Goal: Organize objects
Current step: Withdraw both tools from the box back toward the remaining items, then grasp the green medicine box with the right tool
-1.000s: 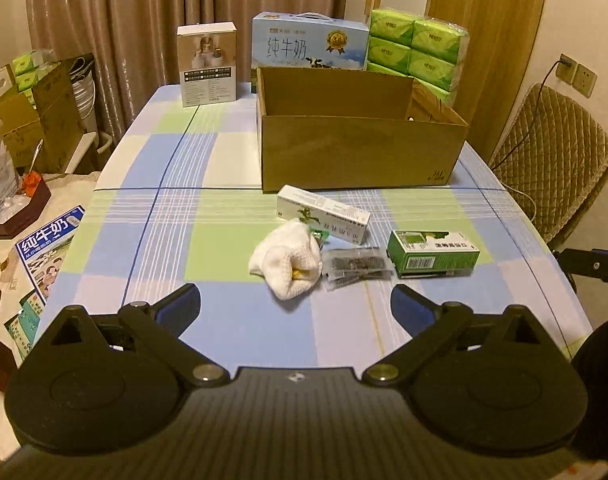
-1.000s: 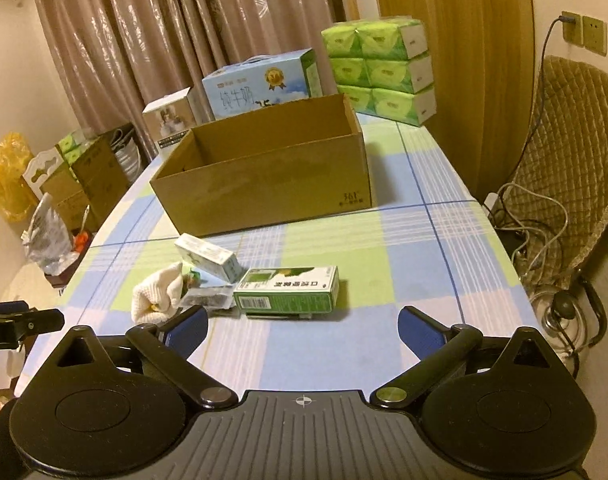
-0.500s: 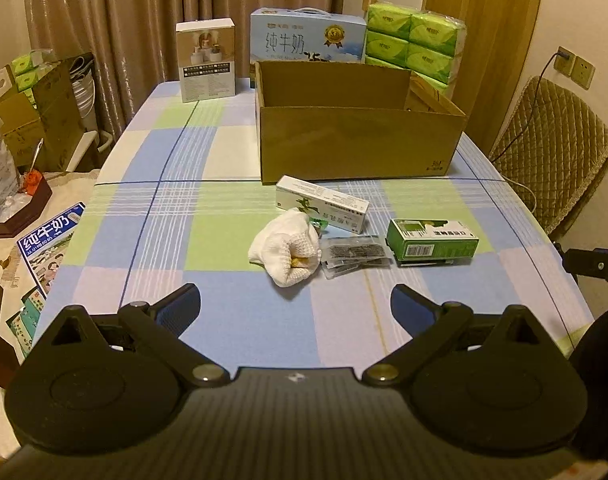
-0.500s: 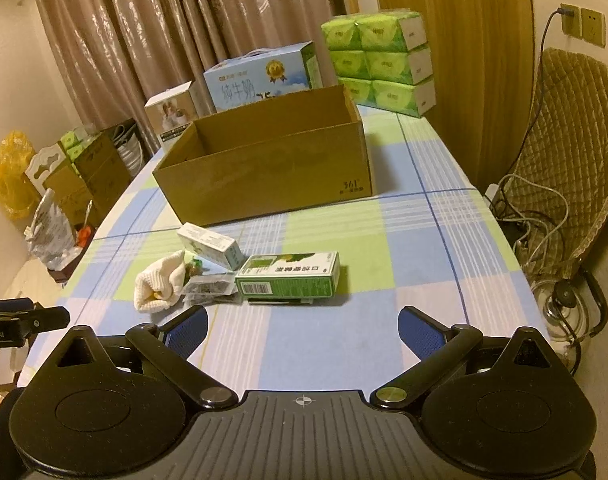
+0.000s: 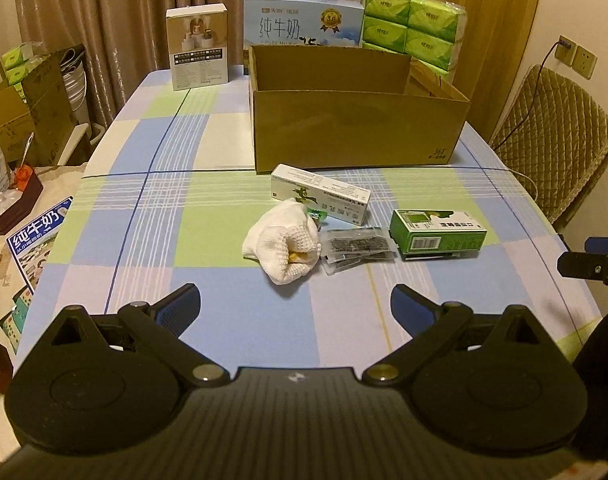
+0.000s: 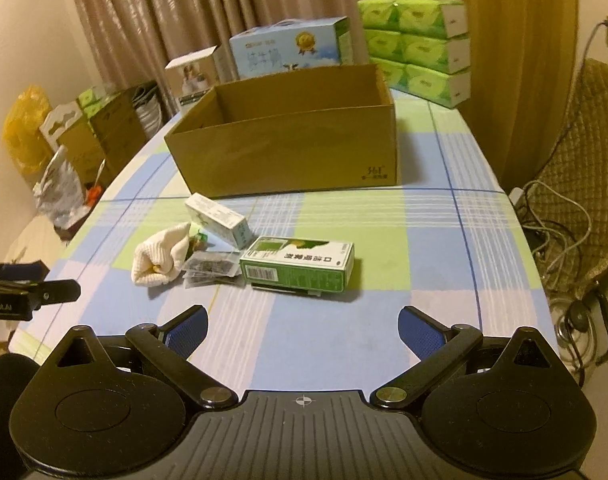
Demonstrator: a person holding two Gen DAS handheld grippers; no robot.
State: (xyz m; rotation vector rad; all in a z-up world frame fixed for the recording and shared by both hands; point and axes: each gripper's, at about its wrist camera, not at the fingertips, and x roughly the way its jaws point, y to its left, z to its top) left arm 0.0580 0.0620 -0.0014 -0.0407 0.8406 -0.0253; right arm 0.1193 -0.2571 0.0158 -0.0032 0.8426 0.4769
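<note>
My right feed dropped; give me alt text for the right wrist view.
Open right gripper hovers over a checked table, holding nothing. Ahead lie a green box, white cloth, dark packet and white box, before an open carton.

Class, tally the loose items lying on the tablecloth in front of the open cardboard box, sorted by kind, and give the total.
Small cartons: 2, the white carton and the green carton
Cloths: 1, the white cloth
Clear packets: 1, the dark-filled packet
Total: 4

Blue-green plaid tablecloth (image 5: 152,216), brown cardboard box (image 5: 356,132), green carton (image 5: 438,234)
</note>
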